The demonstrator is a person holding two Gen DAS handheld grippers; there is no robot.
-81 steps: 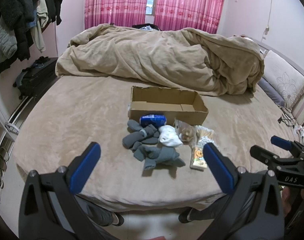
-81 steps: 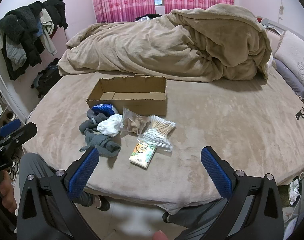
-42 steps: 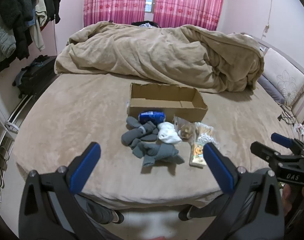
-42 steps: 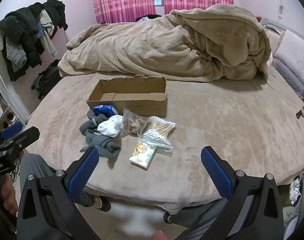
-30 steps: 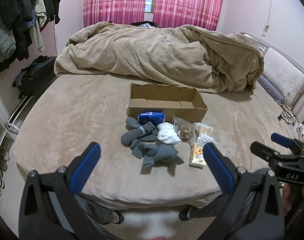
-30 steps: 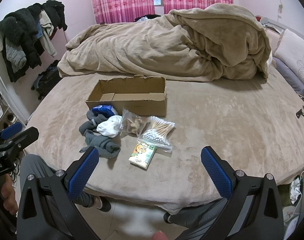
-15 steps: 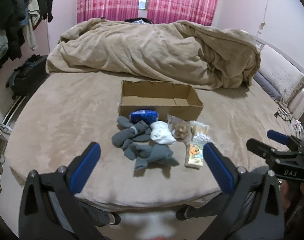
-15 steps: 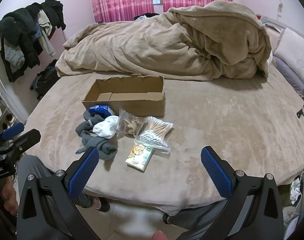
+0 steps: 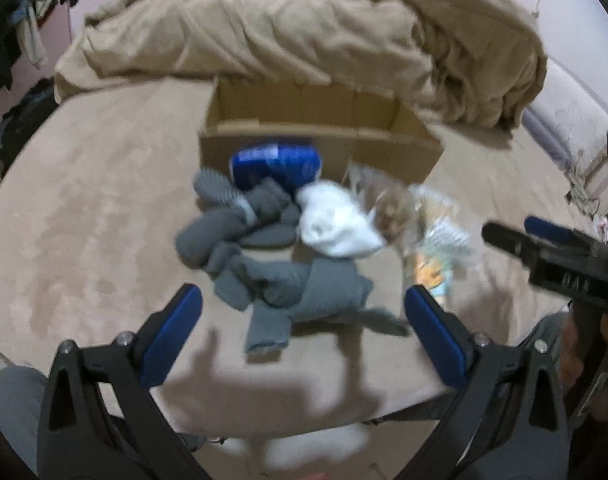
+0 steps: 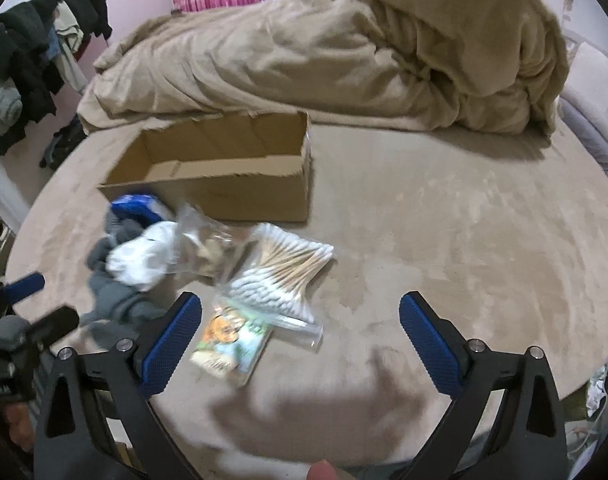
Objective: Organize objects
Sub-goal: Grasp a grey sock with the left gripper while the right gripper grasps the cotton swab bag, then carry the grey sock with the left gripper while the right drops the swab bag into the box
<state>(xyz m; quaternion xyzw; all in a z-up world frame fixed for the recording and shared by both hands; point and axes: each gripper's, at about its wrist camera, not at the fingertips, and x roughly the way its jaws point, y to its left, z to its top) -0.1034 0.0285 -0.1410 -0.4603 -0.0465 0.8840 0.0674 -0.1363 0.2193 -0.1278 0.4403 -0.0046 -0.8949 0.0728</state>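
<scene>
An open cardboard box [image 9: 320, 136] stands on the bed; it also shows in the right wrist view [image 10: 223, 168]. In front of it lie a blue packet [image 9: 275, 164], grey socks [image 9: 304, 288], a white sock [image 9: 336, 220], a bag of cotton swabs [image 10: 279, 276], a small clear bag [image 10: 207, 248] and a tissue pack [image 10: 231, 340]. My left gripper [image 9: 304, 332] is open and empty, just before the grey socks. My right gripper [image 10: 299, 340] is open and empty, over the tissue pack and swabs.
A rumpled beige duvet [image 9: 304, 36] fills the far side of the bed. Clothes [image 10: 27, 64] hang at the left wall. A pillow [image 9: 576, 120] lies at the right. The bed's front edge [image 9: 287, 420] is close below the grippers.
Both grippers have moved forward and down toward the pile of objects, which now looks much larger. Both remain open and empty.
</scene>
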